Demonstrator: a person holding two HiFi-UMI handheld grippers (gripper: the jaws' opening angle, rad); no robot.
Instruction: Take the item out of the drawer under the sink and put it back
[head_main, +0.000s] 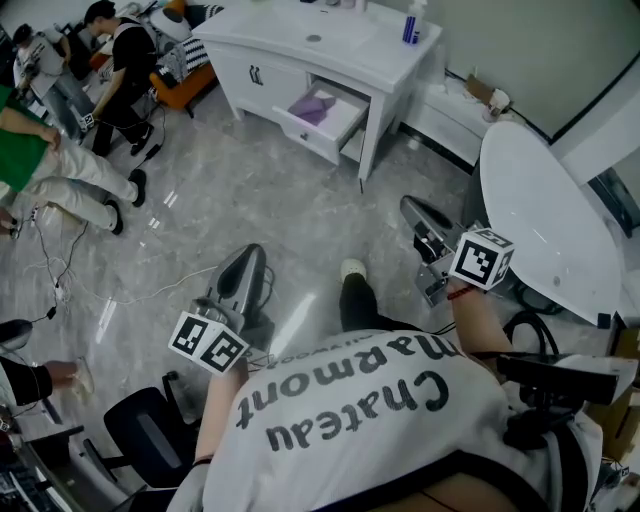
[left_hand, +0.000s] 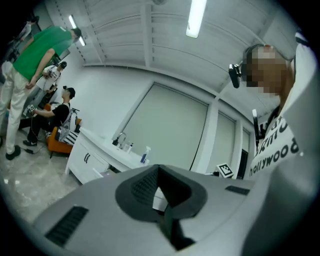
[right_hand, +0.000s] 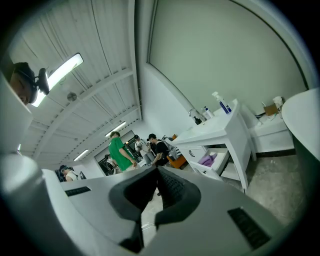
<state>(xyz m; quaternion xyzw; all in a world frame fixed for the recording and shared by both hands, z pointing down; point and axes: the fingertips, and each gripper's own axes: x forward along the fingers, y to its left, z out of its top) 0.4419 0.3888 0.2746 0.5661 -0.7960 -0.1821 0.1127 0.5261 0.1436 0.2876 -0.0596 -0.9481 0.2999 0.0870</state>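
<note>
Left tongs (head_main: 254, 258) and right tongs (head_main: 414, 212) are hanging pressed together, empty, well apart from the purple item (head_main: 312, 106) lying in the open drawer (head_main: 298, 128), seemingly soft, light cloth best pinched at a fold.

Open marble floor (head_main: 250, 190) straight ahead, clear up to the sink cabinet (head_main: 240, 88). Drawer (head_main: 306, 131) pulled out into that room, top open, purple item (head_main: 312, 104) inside and reachable from above. Hemmed in on the right by a white rounded fixture (head_main: 545, 215) and a low white unit (head_main: 445, 118). On the left, people (head_main: 125, 60) and loose cables (head_main: 55, 270) across the floor. Close at lower left, an office chair (head_main: 150, 430).
</note>
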